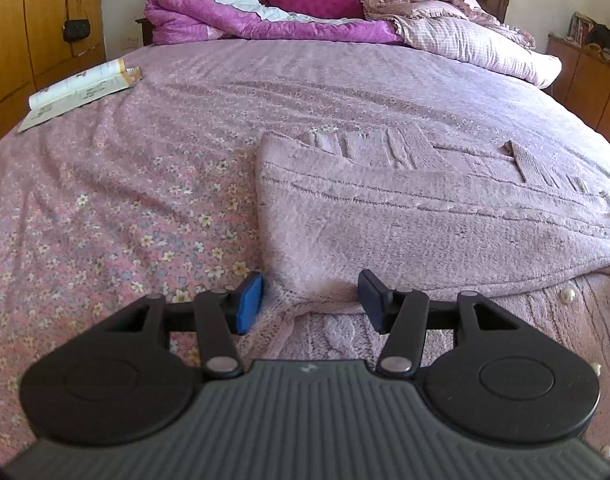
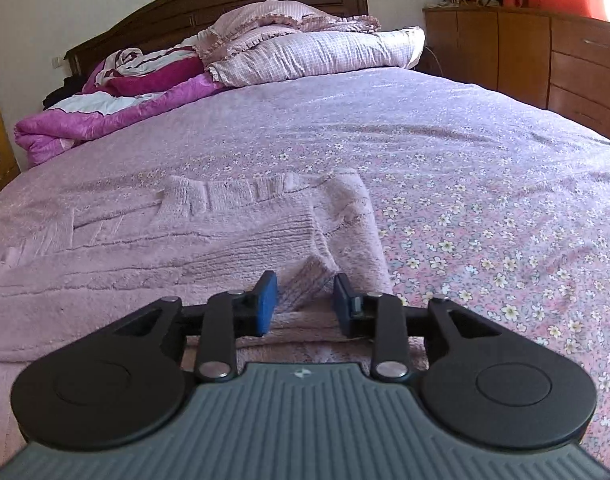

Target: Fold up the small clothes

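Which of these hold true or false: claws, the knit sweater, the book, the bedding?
1. Both the left claw and right claw are open. True.
2. The pink sweater hangs from the headboard. False: it lies flat on the floral bedspread.
3. An open book lies on the bed. True.
4. The magenta quilt is spread flat. False: it is bunched by the headboard.

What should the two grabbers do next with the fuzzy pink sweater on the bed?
Probably close both and pinch. The left gripper and right gripper are both open, each with a near corner of the pink sweater bunched between its pads. The sweater lies spread on the flowered bedspread, so gripping both corners seems needed before lifting them over for a fold.
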Demonstrator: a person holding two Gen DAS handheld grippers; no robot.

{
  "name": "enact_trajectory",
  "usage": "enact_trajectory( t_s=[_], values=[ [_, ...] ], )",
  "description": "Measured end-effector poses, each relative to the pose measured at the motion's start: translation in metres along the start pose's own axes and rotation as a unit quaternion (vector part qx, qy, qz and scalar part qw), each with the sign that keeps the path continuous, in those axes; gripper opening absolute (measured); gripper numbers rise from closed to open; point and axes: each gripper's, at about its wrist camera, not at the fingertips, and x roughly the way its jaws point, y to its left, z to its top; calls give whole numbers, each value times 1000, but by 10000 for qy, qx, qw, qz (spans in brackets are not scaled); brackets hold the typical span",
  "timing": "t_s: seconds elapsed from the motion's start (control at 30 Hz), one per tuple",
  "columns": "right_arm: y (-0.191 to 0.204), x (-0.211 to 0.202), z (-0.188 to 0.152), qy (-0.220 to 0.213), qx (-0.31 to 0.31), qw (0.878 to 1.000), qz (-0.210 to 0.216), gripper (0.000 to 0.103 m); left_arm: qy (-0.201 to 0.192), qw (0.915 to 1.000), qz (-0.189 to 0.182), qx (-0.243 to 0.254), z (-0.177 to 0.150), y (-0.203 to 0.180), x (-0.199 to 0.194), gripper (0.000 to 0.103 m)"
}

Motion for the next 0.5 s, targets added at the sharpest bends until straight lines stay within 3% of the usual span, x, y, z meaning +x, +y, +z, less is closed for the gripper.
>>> enact_trajectory(
  t_s=[0.17, 0.23, 0.37, 0.43, 0.5],
  values=[
    [9, -10, 9, 22, -19, 10000, 59, 48, -8, 10000, -20, 64, -1, 0, -9, 53],
    [11, -22, 14, 1, -33, 9998, 210, 48, 4, 9999, -13, 151, -2, 0, -16, 53],
    [11, -55, 9, -36, -107, 9985, 529, 61, -11, 9993, 1, 374, -6, -3, -34, 53],
    [12, -70, 5, -68, -202, 9972, 723, 63, -46, 9990, -37, 442, -9, -4, -45, 53],
    [13, -83, -1, -30, -286, 9948, 975, 63, -37, 9989, -119, 456, -13, -6, -56, 60]
  ],
)
